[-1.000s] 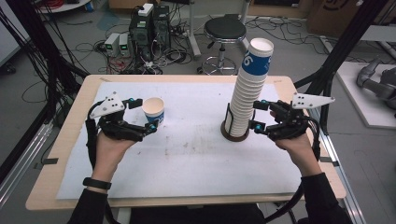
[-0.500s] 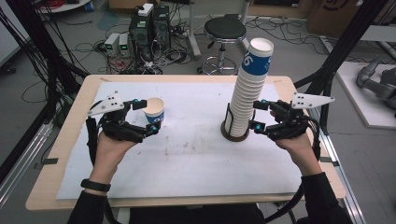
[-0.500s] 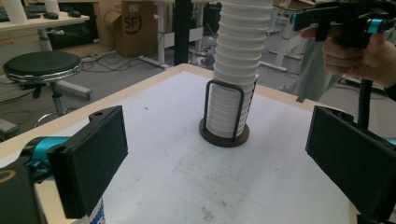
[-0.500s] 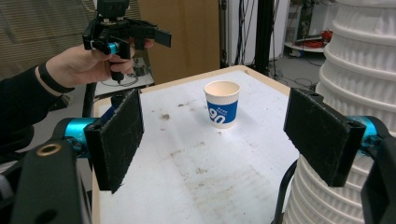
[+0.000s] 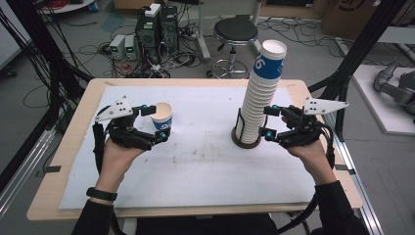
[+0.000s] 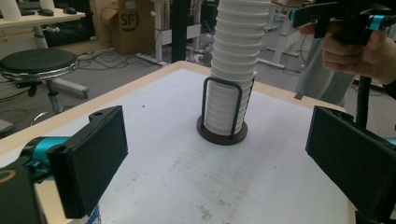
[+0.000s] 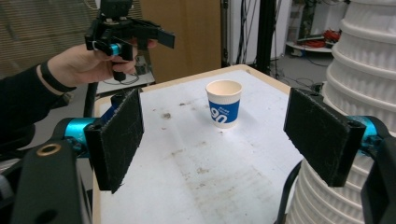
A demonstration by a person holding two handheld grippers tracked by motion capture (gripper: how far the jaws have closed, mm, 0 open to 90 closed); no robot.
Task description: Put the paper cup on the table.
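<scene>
Your left tongs [image 5: 155, 123] stand open just beside the single paper cup [image 5: 162, 119], which sits upright on the white sheet [image 5: 205, 166] covering the table [image 5: 68, 147], at about 9 o'clock from the sheet's middle. In the high view the jaws flank the cup, one on its far side and one on its near side, but you cannot tell from that view whether either pad touches it. In the left gripper view the two black pads are wide apart with nothing pressed between them, and a sliver of the cup's blue print shows at the bottom edge under the left pad.

Your right tongs [image 5: 269, 121] are also open, jaws apart, just at 3 o'clock of the tall stack of cups [image 5: 259, 93], near its lower part. That stack stands upright in a dark wire holder [image 5: 244, 139] at about 2 o'clock from the sheet's middle. In the right gripper view the stack rises beside the right pad, and the single cup [image 7: 224, 103] stands well apart, seen between the pads.
</scene>
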